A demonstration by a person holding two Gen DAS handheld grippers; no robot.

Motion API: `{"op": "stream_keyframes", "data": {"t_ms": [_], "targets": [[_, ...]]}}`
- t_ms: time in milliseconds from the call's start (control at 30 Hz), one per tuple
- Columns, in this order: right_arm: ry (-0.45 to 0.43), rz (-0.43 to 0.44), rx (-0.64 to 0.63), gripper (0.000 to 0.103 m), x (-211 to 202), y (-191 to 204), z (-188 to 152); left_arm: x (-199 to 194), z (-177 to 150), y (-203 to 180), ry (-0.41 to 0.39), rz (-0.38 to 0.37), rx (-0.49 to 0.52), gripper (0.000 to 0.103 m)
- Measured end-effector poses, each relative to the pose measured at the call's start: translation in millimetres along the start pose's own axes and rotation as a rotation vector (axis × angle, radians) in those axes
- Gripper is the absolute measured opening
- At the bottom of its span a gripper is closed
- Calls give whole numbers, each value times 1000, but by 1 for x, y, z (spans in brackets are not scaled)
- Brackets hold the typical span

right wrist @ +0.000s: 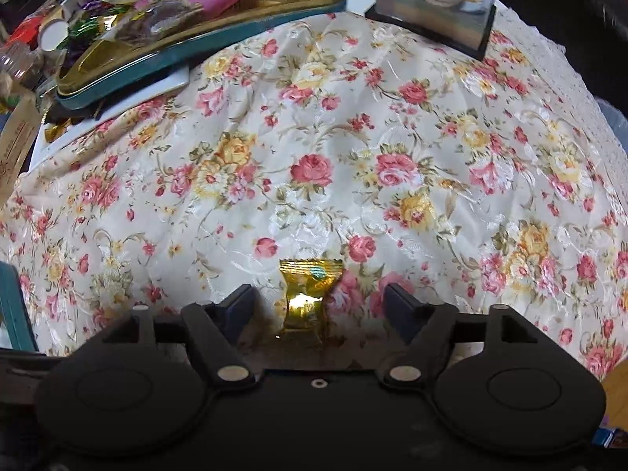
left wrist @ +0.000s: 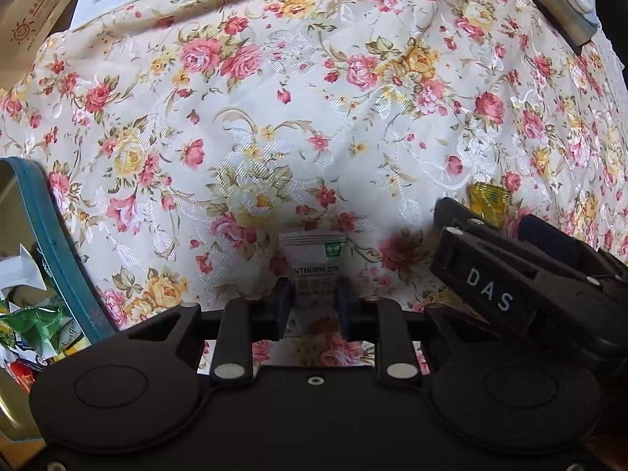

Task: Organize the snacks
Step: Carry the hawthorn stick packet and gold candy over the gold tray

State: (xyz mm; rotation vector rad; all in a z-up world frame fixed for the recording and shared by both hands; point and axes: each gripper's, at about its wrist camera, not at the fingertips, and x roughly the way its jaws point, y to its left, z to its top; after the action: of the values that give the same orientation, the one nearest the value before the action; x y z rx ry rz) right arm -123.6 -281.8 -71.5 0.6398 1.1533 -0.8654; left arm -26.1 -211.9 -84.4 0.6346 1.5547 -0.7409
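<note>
My left gripper (left wrist: 314,302) is shut on a small white snack packet (left wrist: 314,259) with green and black print, held just above the floral tablecloth (left wrist: 314,98). My right gripper (right wrist: 320,310) is open, its fingers on either side of a gold foil candy (right wrist: 310,298) that lies on the cloth; the pads are apart from it. In the left wrist view the right gripper (left wrist: 510,271) shows at the right, with the gold candy (left wrist: 488,202) at its tip. A teal-rimmed gold tin (left wrist: 59,259) holding several snacks sits at the left.
A second teal-rimmed gold tray (right wrist: 188,39) piled with snacks stands at the back left on a white board. A book with a white round case on it (right wrist: 435,4) lies at the back right. A cardboard box (left wrist: 31,19) stands at the far left.
</note>
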Motion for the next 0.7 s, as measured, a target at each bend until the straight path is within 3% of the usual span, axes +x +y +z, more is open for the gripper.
{"op": "stream_keyframes", "data": {"t_ms": [100,200,300,367,500,700], "targets": [[-2,-8,-3,77,-1,1,-2,1,0,3,2,-1,-4,32],[-1,-34,-41,67,-3,4,-4,1,1,2,3,3,-5,31],[7,-34,-38,44,-7,0,-4,1,1,2,1,9,-9,31],[30,-14,-28,23,-9,-3,-1,1,0,3,1,11,-16,29],[85,45,23,23,-10,-11,3,-2,-2,8,-1,13,-34,26],[40,74,58,22,-32,-16,12,-24,-3,16,-54,15,-44,26]]}}
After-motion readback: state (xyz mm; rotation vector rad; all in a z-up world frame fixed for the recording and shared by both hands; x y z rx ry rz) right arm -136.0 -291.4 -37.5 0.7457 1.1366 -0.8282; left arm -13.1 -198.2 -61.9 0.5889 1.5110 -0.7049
